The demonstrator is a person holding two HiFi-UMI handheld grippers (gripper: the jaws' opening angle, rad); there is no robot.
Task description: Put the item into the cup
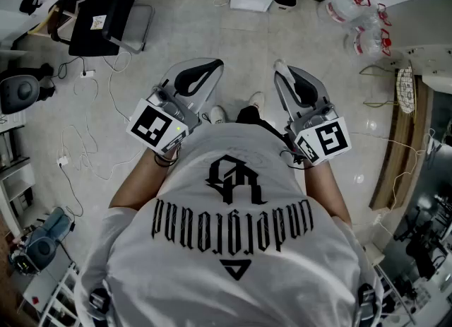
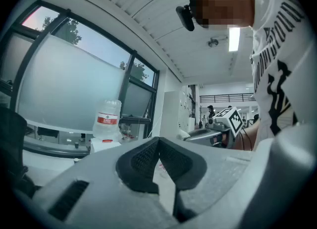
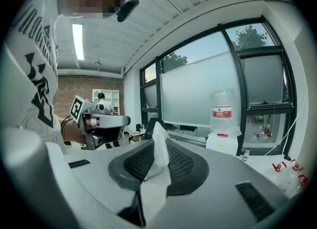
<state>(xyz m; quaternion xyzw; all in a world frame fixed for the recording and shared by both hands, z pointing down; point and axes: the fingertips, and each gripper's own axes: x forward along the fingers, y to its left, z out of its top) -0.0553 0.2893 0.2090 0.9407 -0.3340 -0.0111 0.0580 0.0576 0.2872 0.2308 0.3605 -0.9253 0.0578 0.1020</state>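
Tissue (image 3: 159, 143), white and thin, stands pinched between the pads of the right gripper (image 3: 154, 156), whose jaws are closed partway onto it, probably a carrying grip. The left gripper (image 2: 158, 149) is closed tip to tip and empty, held level just left of the right one, likely idle. Both are held near the chest over the floor (image 1: 240, 43). No cup shows in any view.

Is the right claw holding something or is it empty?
Holding something: in the right gripper view, the right gripper is shut on a white tissue that sticks up between its jaws.
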